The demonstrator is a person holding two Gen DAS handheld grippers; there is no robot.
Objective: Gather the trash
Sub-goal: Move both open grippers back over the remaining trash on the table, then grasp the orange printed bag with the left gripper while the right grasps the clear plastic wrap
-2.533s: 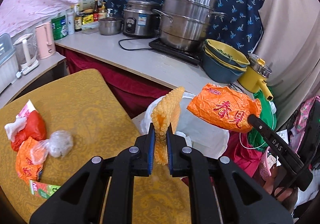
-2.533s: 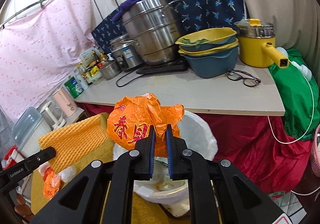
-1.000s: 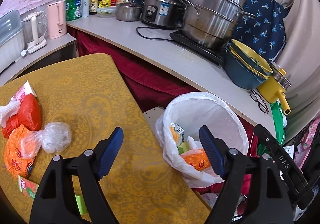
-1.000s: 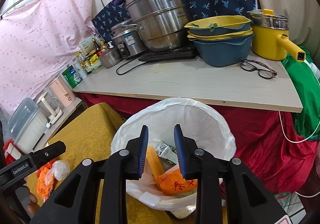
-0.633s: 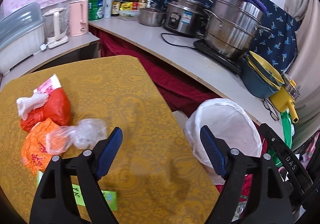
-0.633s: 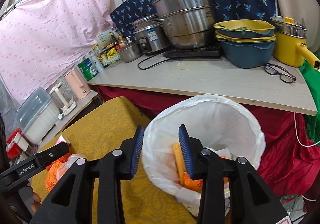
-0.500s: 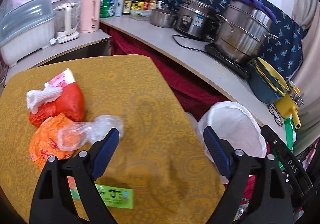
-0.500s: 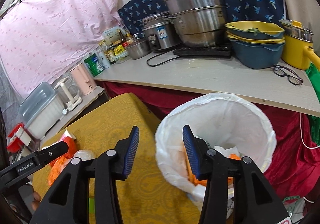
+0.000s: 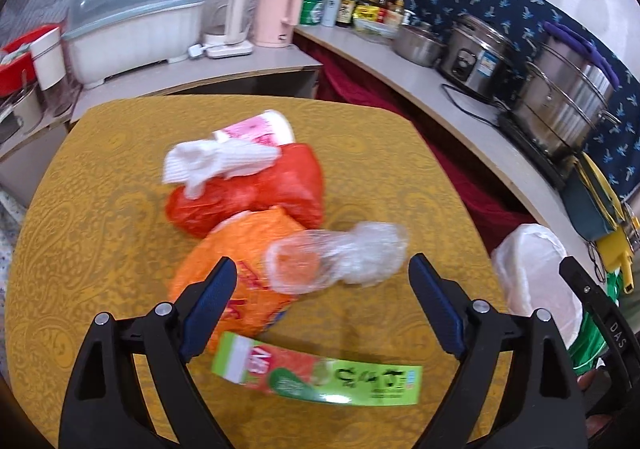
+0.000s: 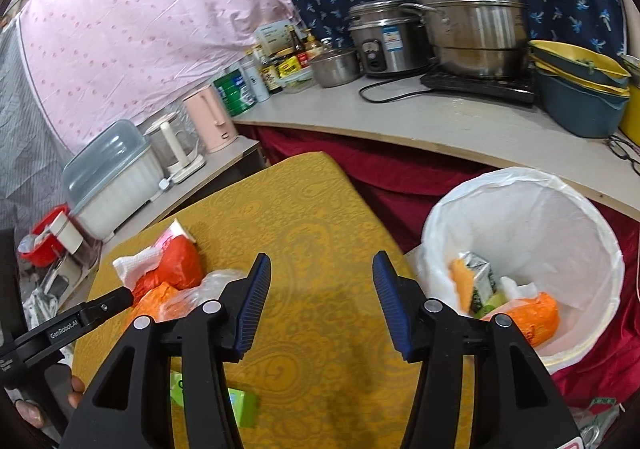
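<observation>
Trash lies on the yellow patterned table (image 9: 80,185): a red bag (image 9: 256,193) with white tissue (image 9: 212,165) and a pink cup (image 9: 260,127), an orange bag (image 9: 240,265), a crumpled clear plastic bag (image 9: 344,257) and a green wrapper (image 9: 320,375). My left gripper (image 9: 320,305) is open and empty, hovering over the orange and clear bags. My right gripper (image 10: 322,305) is open and empty above the table, left of the white-lined bin (image 10: 560,205), which holds an orange bag (image 10: 532,315) and a carton (image 10: 478,277).
A counter (image 10: 440,121) behind carries steel pots (image 10: 468,9), a rice cooker, bottles, stacked bowls (image 10: 580,89) and glasses. A side shelf holds a pink kettle (image 9: 278,11), a clear jug and a lidded white container (image 9: 132,29). The bin also shows in the left wrist view (image 9: 536,273).
Both grippers let go of their trash into the bin, opened, and swung left from the bin toward the table. The left gripper now hangs over the pile of bags.
</observation>
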